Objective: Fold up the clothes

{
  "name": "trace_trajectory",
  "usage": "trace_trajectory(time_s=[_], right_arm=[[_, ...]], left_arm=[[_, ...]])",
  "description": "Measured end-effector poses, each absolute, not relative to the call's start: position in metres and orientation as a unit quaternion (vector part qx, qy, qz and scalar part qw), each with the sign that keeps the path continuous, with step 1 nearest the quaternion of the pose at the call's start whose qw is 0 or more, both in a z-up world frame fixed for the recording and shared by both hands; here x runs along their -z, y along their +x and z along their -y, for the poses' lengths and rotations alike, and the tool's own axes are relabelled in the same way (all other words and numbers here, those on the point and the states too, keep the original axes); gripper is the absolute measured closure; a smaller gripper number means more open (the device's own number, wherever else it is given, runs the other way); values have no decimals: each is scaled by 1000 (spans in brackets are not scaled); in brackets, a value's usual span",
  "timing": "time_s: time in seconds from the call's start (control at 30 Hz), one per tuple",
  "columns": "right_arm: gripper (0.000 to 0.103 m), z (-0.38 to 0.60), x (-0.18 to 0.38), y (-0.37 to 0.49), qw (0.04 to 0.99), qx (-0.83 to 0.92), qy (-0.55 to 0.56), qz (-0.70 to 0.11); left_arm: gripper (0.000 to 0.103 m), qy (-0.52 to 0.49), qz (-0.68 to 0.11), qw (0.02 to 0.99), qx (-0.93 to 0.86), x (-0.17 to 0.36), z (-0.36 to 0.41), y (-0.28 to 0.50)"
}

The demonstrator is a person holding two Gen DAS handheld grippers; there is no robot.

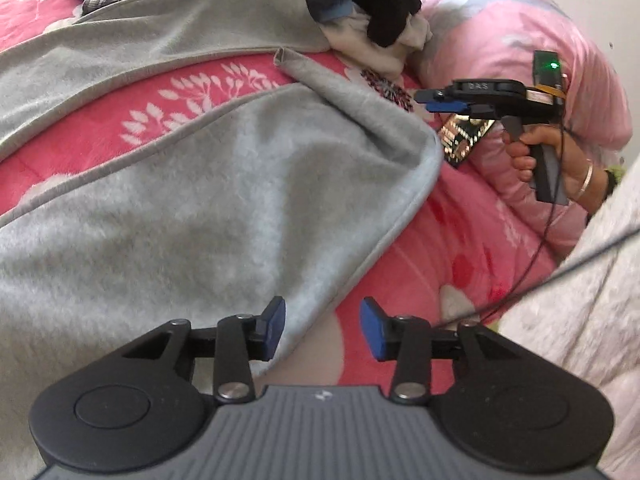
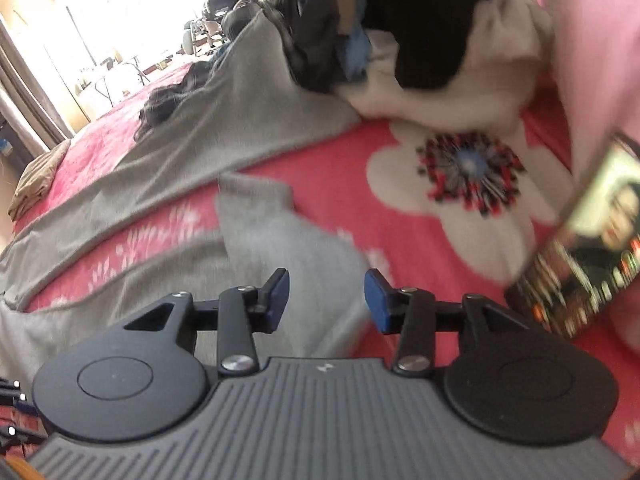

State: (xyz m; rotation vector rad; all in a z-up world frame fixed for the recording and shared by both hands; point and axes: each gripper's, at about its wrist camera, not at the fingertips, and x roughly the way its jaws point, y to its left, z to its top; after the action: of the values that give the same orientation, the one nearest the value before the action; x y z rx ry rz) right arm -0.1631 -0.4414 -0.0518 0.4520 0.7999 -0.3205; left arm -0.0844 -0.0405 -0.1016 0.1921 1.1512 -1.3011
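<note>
Both the left gripper [image 1: 322, 328] and right gripper [image 2: 326, 300] hover with fingers spread, empty, above the grey garment [image 1: 180, 200] at lower centre, probably ready to pinch its edge.

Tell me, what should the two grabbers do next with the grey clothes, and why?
Probably lower both and pinch the folded edge of the grey garment. The left gripper and right gripper are both open with nothing pinched between the pads, each right above that edge, and the garment lies only half folded on the pink blanket.
</note>
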Motion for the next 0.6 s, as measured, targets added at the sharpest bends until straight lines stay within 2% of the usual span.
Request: trace_trajectory(time_s=[0.13, 0.37, 0.5, 0.57, 0.6], right_arm=[[61, 466, 43, -169, 868, 185, 279, -368], [58, 499, 105, -198, 755, 225, 478, -387], [59, 509, 128, -194, 731, 196, 540, -368], [63, 511, 137, -187, 721, 176, 562, -365], [73, 510, 135, -184, 728, 171, 558, -359]], left_arm=[[60, 72, -502, 649, 567, 99, 41, -82], [60, 67, -500, 651, 568, 105, 54, -69], [60, 64, -493, 652, 572, 108, 66, -64], [60, 62, -494, 652, 572, 111, 71, -63], [60, 61, -495, 651, 572, 113, 72, -62]])
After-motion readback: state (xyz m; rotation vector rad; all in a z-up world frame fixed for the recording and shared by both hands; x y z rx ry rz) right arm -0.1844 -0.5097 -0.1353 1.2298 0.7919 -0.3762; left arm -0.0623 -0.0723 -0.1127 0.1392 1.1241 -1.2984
